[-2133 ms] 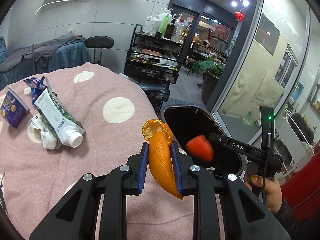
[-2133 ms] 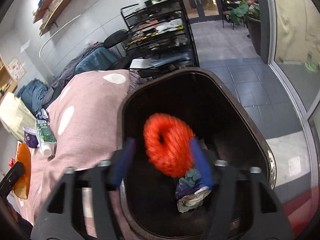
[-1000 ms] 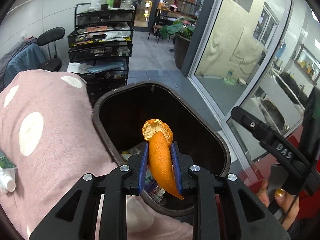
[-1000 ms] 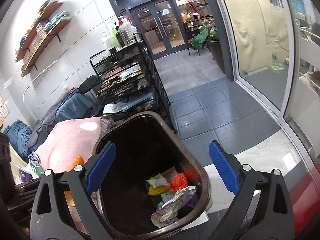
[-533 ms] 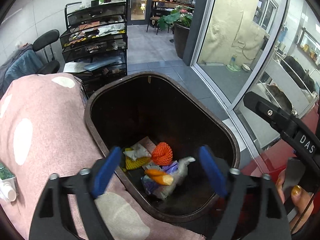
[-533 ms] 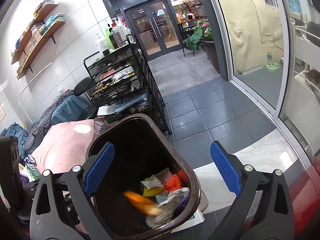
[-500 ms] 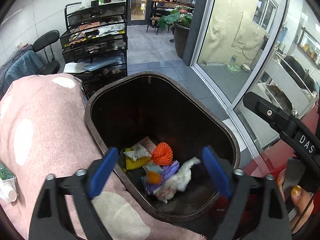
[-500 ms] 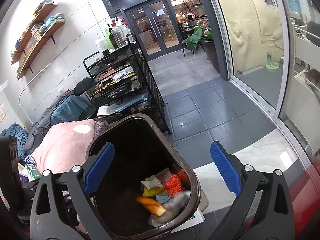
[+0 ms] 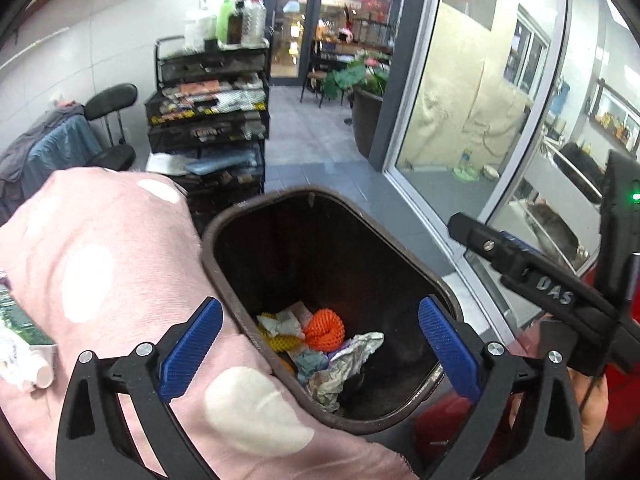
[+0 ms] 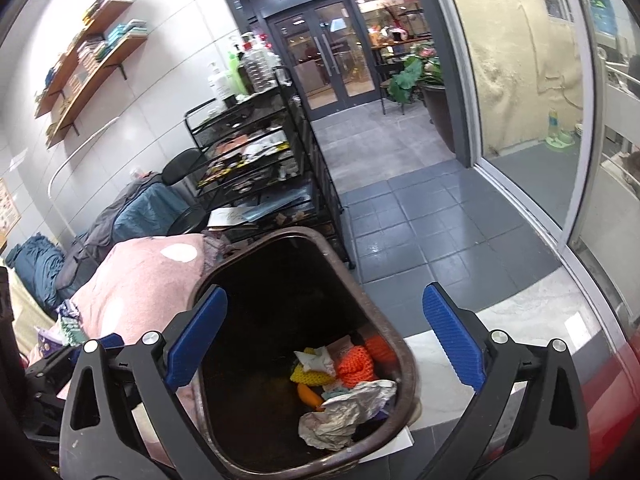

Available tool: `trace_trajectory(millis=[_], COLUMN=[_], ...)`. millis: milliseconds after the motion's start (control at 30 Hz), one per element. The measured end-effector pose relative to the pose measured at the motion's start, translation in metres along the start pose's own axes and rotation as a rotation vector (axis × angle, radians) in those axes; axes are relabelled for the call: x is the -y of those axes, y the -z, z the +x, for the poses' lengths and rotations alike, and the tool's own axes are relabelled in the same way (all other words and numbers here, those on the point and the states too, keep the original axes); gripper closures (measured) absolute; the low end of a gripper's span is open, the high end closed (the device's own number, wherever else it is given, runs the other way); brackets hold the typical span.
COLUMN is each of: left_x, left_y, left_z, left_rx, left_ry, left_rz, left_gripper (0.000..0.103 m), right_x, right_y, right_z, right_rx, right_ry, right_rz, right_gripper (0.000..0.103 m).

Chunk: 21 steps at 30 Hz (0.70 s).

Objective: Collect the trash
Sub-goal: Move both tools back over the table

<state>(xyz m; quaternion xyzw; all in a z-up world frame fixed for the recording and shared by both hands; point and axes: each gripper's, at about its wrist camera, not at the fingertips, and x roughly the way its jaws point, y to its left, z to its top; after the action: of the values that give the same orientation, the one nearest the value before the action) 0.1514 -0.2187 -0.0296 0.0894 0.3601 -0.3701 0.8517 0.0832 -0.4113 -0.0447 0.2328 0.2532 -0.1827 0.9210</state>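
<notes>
we are holding the left gripper [image 9: 320, 340] and right gripper [image 10: 324, 342] spread wide and empty over the brown trash bin [image 9: 256, 216], which is standing against the pink dotted worktop [image 9: 120, 280]. orange netting [image 9: 325, 330], peel [image 10: 310, 394] and crumpled paper [image 10: 344, 412] are lying inside. a carton [image 9: 18, 336] is waiting on the worktop, likely next.
</notes>
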Motion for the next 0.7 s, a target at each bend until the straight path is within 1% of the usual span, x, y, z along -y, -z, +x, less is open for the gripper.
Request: trace_trajectory(millis=[100,200,433,567,700], left_x=[-0.008,-0.017,-0.035,-0.051,-0.074], left_y=[0.003,0.008,0.021,0.029,0.041], left_z=[-0.018,-0.034,-0.072,-0.086,-0.101], left_rx=[0.046,0.086,0.187,0.214,0.226], left_ry=[-0.010,-0.042,-0.179,-0.233,-0.278], left_rz=[-0.026,-0.047,-0.067,-0.102,-0.152], left_gripper=[0.006,0.006,0.006,0.006,0.006], right_x=[-0.013,-0.029,-0.075,-0.103,-0.132], right_y=[0.000,0.000,0.003,0.005,0.010], right_z=[-0.001,-0.002,-0.007,-0.009,-0.008], right_rx=[0.001,0.004,0.006,0.002,-0.021], right_ry=[-0.033,-0.068,-0.161,-0.212,-0.277], right_rz=[-0.034,-0.075,-0.189,-0.257,-0.316], right_gripper=[0.006,0.006,0.006,0.006,0.006])
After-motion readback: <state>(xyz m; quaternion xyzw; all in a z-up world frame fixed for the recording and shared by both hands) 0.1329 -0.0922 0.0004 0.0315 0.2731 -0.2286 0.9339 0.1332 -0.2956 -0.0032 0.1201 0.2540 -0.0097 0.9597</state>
